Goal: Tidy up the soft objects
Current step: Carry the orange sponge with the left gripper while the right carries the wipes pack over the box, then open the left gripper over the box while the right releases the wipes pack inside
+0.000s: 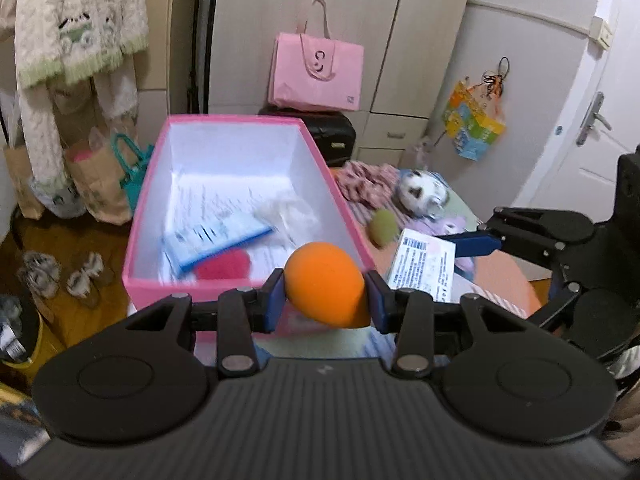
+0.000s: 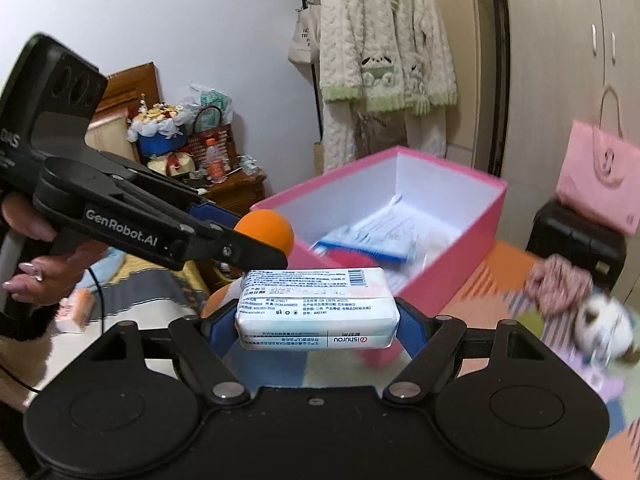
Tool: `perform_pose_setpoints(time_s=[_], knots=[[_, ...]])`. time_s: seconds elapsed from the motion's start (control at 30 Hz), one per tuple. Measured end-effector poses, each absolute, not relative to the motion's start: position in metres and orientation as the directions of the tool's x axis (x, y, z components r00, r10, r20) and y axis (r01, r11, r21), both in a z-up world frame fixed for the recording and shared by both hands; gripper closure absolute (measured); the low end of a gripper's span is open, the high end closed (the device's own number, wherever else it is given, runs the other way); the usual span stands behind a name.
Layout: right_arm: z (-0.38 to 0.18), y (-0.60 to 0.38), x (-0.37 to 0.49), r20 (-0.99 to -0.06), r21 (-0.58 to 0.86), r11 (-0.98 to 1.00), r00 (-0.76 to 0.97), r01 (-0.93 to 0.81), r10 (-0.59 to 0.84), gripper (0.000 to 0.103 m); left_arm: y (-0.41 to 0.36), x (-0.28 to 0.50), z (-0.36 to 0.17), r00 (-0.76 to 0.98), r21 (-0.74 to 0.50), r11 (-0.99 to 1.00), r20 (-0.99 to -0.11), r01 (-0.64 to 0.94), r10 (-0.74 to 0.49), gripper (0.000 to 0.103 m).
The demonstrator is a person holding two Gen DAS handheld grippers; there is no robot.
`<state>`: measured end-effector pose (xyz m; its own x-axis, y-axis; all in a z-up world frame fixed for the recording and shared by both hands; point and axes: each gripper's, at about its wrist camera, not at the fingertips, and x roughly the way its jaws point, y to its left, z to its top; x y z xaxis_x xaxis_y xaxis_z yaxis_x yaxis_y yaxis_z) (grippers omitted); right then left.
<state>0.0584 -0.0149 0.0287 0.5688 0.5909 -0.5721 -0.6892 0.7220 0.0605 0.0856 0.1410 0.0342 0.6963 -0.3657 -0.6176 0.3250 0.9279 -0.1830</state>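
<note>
The left claw [image 1: 325, 293] is clenched on an orange sponge egg [image 1: 325, 286], held just before the near wall of the pink box [image 1: 248, 280], and the right claw [image 2: 316, 320] grips a tissue pack [image 2: 316, 308] beside it. Both claws are close together, so they may bump at the box. The soft egg may slip out and fall short of the box if it is let go too early.

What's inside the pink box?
In the pink box you can see papers with printing, a blue-edged packet, something white and fluffy, and a red soft thing. The papers cover the bottom, so anything beneath is hidden.
</note>
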Motion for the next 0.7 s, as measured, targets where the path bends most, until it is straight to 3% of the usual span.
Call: perform_pose_setpoints(time_s=[0.33,0.7], knots=[[0.034,0.018,0.127,-0.585,-0.035,0.723,0.601,-0.69,0.545,0.02,0.162,0.16,0.03,0.695,-0.147,0.949,-0.651,0.278,-0.305,0.062],[0.017,0.055,0.216,-0.711,-0.118,0.642,0.516,-0.757,0.478,0.02,0.166,0.231,0.002,0.64,-0.03,0.969,-0.746,0.244,-0.184,0.062]])
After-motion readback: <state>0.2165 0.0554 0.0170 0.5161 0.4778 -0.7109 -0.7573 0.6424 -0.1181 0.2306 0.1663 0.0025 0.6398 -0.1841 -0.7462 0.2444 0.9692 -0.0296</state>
